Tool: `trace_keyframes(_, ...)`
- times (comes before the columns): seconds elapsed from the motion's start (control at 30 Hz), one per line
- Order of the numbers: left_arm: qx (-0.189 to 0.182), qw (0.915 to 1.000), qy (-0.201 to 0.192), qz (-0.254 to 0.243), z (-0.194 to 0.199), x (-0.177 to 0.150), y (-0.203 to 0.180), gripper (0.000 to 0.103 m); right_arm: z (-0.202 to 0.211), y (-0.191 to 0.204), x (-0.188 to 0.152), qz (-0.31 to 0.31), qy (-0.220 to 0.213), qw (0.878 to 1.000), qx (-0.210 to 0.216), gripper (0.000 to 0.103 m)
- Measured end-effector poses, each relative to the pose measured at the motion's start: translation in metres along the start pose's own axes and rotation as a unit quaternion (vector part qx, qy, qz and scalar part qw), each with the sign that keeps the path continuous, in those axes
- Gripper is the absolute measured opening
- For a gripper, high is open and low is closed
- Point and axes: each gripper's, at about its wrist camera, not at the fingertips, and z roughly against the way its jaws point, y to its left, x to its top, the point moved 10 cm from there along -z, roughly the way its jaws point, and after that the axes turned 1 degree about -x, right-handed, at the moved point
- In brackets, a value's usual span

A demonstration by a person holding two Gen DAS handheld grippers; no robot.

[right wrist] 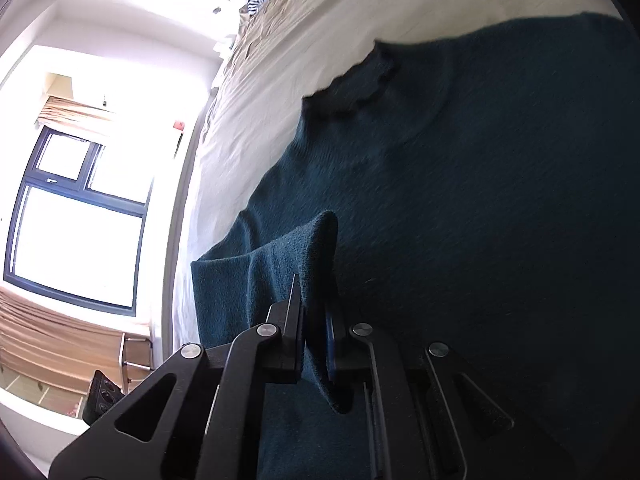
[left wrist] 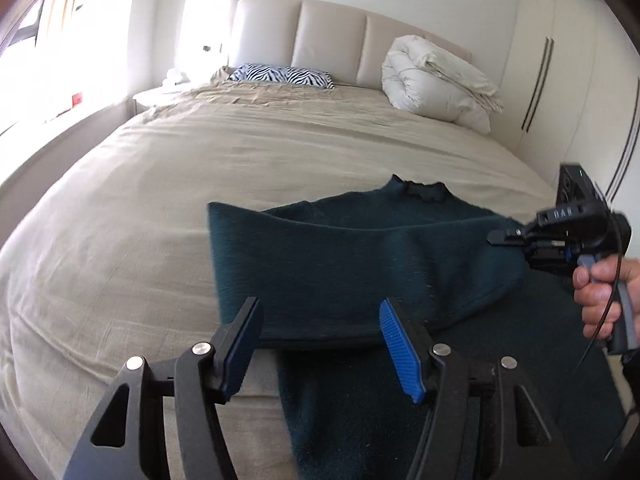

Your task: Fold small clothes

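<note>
A dark teal knit sweater (left wrist: pixel 360 256) lies on the beige bed sheet (left wrist: pixel 160 208), its frilled collar (left wrist: pixel 420 190) pointing toward the headboard. One part is folded over across the body. My left gripper (left wrist: pixel 320 344) hovers open over the near folded edge, and its blue pads (left wrist: pixel 400 352) press on nothing. A hand holds my right gripper (left wrist: pixel 504 236) at the sweater's right side. The right wrist view shows that gripper (right wrist: pixel 316 320) shut on a raised fold of the sweater (right wrist: pixel 480 200), with the cloth pinched between the jaws.
A zebra-print pillow (left wrist: pixel 282 75) and a rolled white duvet (left wrist: pixel 436 80) sit by the padded headboard (left wrist: pixel 332 36). A white wardrobe (left wrist: pixel 560 80) stands on the right, with a black device (left wrist: pixel 576 188) at the bed's right edge. A bright window (right wrist: pixel 76 240) is beyond the bed's far side.
</note>
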Motion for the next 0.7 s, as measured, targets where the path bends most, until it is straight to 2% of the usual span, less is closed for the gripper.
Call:
trace_keyframes(0.1, -0.034, 0.9963, -0.002, 0.079, 0.001, 0.015, 0.032, 0.057, 0.024, -0.029, 0.030, -0.008, -0.028, 0.999, -0.038, 0.007)
trace_keyframes(0.2, -0.056, 0.9908, -0.010, 0.123, -0.004, 0.029, 0.052, 0.054, 0.047, -0.055, 0.044, -0.025, -0.046, 0.997, -0.061, 0.007)
trace_keyframes(0.33, -0.083, 0.9862, -0.008, 0.143, -0.013, 0.042, 0.054, 0.045, 0.059, -0.078, 0.048, -0.044, -0.055, 0.994, -0.079, 0.007)
trace_keyframes(0.47, -0.107, 0.9844, 0.003, 0.140, -0.029, 0.048, 0.039, 0.034, 0.066, -0.096, 0.042, -0.061, -0.057, 0.993, -0.083, 0.007)
trace_keyframes(0.63, -0.125, 0.9826, 0.015, 0.137, -0.047, 0.048, 0.024, 0.032, 0.068, -0.082, 0.037, -0.058, -0.060, 0.993, -0.083, 0.007)
trace_keyframes(0.7, -0.128, 0.9816, 0.020, 0.140, -0.054, 0.048, 0.024, 0.031, 0.082, -0.100, 0.027, -0.055, -0.065, 0.993, -0.082, 0.007)
